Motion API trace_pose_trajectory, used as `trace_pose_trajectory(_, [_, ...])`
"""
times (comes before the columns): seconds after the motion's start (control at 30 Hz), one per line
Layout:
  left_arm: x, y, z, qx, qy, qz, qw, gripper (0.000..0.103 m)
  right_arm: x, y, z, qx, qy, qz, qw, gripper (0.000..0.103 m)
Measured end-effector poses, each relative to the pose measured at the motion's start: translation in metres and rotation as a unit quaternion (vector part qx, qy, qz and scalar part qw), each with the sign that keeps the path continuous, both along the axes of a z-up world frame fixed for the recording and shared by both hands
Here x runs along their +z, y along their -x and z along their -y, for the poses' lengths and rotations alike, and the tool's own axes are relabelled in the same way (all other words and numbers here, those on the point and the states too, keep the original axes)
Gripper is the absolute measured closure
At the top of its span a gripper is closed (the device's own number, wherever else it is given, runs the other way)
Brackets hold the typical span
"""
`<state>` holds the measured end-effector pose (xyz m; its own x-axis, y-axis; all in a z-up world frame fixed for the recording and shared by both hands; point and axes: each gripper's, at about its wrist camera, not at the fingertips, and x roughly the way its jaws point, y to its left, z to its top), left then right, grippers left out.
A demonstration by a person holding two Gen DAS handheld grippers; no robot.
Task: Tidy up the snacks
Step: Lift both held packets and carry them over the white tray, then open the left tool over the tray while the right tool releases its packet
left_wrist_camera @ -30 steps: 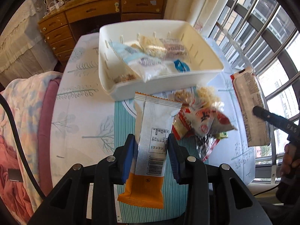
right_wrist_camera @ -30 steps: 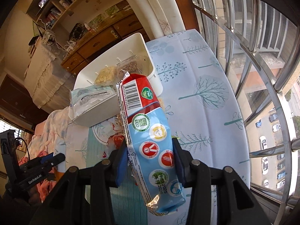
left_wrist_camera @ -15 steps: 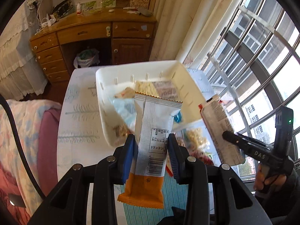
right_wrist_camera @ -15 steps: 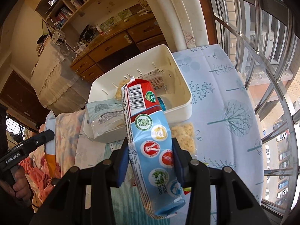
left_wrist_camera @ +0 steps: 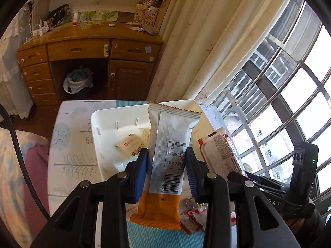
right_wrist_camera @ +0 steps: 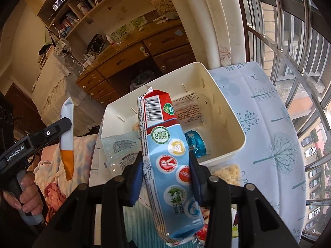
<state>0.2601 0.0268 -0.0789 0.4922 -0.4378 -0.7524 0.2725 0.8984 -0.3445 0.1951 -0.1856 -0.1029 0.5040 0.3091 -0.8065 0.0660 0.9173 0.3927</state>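
Left wrist view: left tool (left_wrist_camera: 166, 161) clamped on the white-and-orange bar (left_wrist_camera: 167, 159), long axis running straight ahead along the fingers. Just beyond its tip sits the white bin (left_wrist_camera: 103, 124), forward and below. Right tool (right_wrist_camera: 166, 168) grips the blue-and-red packet (right_wrist_camera: 169, 155), also lengthwise, the same bin (right_wrist_camera: 229, 119) directly ahead past its tip; both look about equally near. A second ago the bin lay further ahead, loose snacks in between; now both wrappers overlap its rim on the bench (right_wrist_camera: 275, 128).

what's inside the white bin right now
In the bin: a clear printed pack, a blue packet and a beige packet. The held packs hide the middle.
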Motion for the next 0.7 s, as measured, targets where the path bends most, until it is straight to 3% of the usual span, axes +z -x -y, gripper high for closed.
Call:
trace_pose_trajectory(0.3, [-0.053, -0.031, -0.005, -0.027, 0.034, -0.032, 0.9985, 0.068, -0.016, -0.029, -0.022, -0.009, 0.010, -0.001, 1.000, 0.063])
trace_pose_trajectory(0.53, [-0.076, -0.042, -0.010, -0.038, 0.034, -0.056, 0.9971, 0.065, -0.029, -0.040, -0.031, -0.020, 0.019, -0.015, 0.999, 0.063])
trace_pose_trajectory(0.6, [-0.082, -0.044, -0.007, -0.045, 0.020, -0.068, 0.9965, 0.059, -0.030, -0.041, -0.032, -0.024, 0.022, -0.018, 0.999, 0.063])
trace_pose_trajectory(0.7, [-0.086, -0.044, -0.005, -0.043, 0.004, -0.078, 0.9960, 0.042, -0.034, -0.043, -0.031, -0.032, 0.020, -0.027, 0.999, 0.062])
